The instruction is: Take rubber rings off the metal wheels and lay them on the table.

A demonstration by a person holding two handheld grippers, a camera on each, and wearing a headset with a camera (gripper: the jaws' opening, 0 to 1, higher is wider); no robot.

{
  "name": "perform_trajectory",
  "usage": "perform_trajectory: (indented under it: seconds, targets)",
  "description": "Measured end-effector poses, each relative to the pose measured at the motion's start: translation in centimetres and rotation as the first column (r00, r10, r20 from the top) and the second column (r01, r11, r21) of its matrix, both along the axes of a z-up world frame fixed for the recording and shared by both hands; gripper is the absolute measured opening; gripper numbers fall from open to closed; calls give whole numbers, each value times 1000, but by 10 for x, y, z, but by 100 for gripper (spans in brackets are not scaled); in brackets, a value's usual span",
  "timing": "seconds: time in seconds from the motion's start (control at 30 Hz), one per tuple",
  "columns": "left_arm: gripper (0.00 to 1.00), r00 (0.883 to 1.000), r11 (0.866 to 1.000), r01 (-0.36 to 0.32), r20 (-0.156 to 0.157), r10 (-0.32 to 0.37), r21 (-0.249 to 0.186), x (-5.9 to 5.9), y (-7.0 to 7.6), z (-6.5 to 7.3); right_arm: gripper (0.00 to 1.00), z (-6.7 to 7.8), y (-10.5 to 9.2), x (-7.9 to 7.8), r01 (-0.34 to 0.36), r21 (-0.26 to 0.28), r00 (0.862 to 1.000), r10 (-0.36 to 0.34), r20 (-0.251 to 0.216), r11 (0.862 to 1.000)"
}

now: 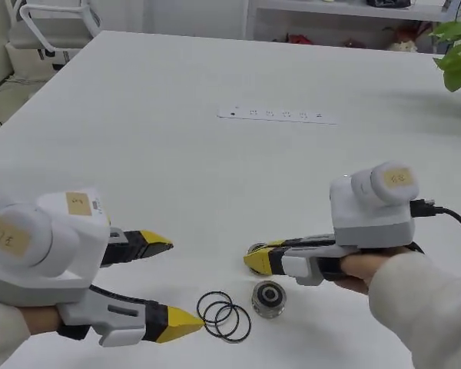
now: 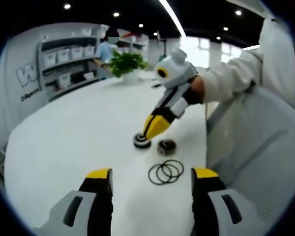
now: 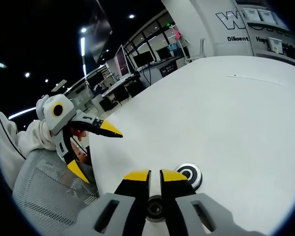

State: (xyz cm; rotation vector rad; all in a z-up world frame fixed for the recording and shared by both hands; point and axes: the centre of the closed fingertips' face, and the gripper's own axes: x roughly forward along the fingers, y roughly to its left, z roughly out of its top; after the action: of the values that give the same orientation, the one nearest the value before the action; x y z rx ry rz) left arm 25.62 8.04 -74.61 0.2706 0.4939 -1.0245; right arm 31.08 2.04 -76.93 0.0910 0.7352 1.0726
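While the white surface (image 1: 215, 169) lies broad and mostly bare, all the work sits at its near edge. The left claw (image 1: 173, 281) hovers at the near left with its jaws wide apart, holding nothing, and it points toward the rings. The right claw (image 1: 255, 261) reaches in from the right with its jaws almost together. Its own view shows a thin gap between them, and I cannot tell whether they pinch anything.

Two metal wheels lie close together. The far wheel (image 2: 142, 141) sits right at the right claw's tip. Its rim looks dark, so it probably still wears a ring. The near wheel (image 1: 269, 298) lies just beside the rubber rings (image 1: 225, 315) and looks bare metal. Three thin black rings lie overlapping, flat on the surface, between the left claw and the near wheel.

The main risk, as I judge it, is that nothing steadies the far wheel. A pull on its ring could drag or tip the whole wheel instead of peeling the rubber. A stretched ring could also slip off the narrow tips and flick away. A careless sweep of either claw could scatter the loose rings or knock the near wheel.
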Motion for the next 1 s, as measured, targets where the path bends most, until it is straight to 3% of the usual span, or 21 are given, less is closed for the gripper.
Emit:
perform_trajectory:
  seconds: [0.27, 0.5, 0.77, 0.87, 1.0]
  targets:
    - [67, 1000, 1000, 12, 28, -13, 19, 6, 1, 16, 8, 8, -10, 14, 38, 16, 999, -39, 36, 999]
    - [66, 998, 999, 37, 55, -39, 33, 21, -4, 32, 11, 10, -23, 27, 79, 18, 995, -80, 52, 997]
    - [64, 991, 996, 81, 101, -84, 34, 40, -20, 51, 11, 7, -35, 33, 120, -2, 991, -120, 57, 993]
    - [64, 986, 992, 111, 119, -118, 64, 50, -28, 58, 12, 1, -37, 32, 115, -24, 992, -114, 55, 993]
    - [64, 980, 989, 139, 139, -145, 48, 61, -40, 69, 14, -4, -39, 31, 96, -53, 994, -92, 66, 994]
